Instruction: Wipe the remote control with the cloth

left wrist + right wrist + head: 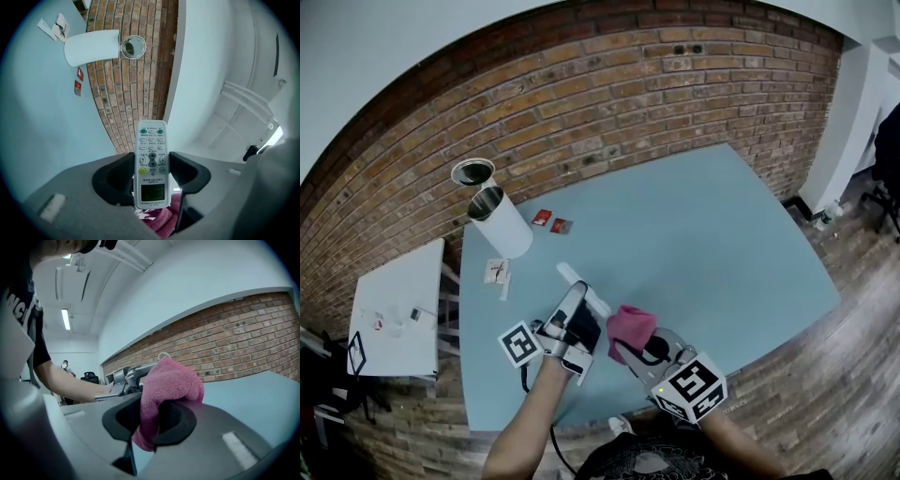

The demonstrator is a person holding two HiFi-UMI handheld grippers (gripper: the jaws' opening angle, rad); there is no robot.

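One white remote control (151,164) clamped in left fingers (190,173), right fingers (178,420) clamping pink cloth (168,385)

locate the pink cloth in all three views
Head view: pink cloth lower centre, just right of the remote control.
Left gripper view: bottom centre, below the remote control's lower end.
Right gripper view: centre, pinched between the jaws.
Shared landmark: brick wall.
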